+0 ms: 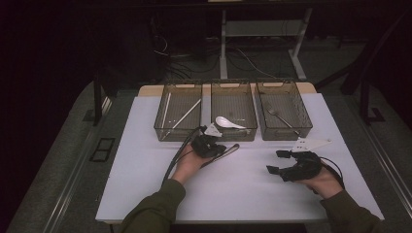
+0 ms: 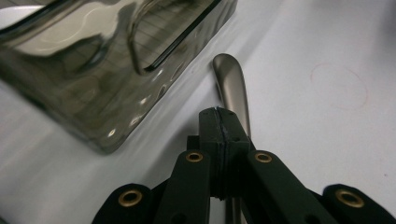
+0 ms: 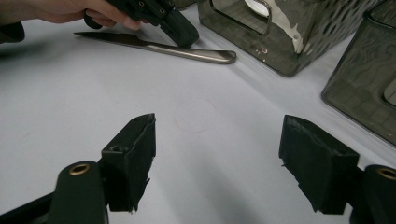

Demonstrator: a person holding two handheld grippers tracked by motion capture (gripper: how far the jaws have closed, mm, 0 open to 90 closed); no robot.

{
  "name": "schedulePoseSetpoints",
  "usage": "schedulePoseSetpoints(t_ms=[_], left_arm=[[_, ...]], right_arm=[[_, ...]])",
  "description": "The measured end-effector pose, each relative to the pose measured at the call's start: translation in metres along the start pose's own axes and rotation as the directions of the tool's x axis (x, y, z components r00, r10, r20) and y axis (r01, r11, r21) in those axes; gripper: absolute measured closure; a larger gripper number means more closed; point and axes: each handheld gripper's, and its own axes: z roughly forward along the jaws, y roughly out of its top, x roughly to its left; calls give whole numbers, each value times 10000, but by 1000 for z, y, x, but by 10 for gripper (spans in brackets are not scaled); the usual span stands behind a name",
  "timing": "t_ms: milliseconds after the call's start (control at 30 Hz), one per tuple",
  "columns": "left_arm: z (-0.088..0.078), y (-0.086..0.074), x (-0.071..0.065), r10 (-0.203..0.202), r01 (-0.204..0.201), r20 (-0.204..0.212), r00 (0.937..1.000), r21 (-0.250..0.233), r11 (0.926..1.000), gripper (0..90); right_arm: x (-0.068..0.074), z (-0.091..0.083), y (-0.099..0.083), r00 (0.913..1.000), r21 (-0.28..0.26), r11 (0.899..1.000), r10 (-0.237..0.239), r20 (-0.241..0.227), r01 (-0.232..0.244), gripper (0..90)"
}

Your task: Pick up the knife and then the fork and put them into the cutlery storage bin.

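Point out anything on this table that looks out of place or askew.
One knife lies on the bare table in front of the three bins, while the other cutlery sits inside them. The left gripper is shut on its handle. The white spoon in the middle bin lies crosswise. Nothing looks spilled or broken.

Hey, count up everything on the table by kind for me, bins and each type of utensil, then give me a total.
Bins: 3 (left, middle, right)
Chopsticks: 2, in the left bin
White spoon: 1, in the middle bin
Fork: 1, in the right bin
Table knife: 1, under the left gripper
Total: 8
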Motion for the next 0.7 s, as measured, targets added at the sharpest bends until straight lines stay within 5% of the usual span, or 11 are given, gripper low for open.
schedulePoseSetpoints(t_ms=[333,567,700], left_arm=[[1,4,-15,595,-600,1078,9924,14,9982,893],[-3,4,-17,935,-941,1032,9903,13,9956,889],[-18,3,-11,969,-932,1152,9886,-374,9949,805]], right_arm=[[-2,-2,0,10000,-104,9999,9,16,-9,269],[-2,-1,-1,10000,-51,10000,15,6,-15,270],[-2,-2,-1,10000,-68,10000,31,-61,-32,270]])
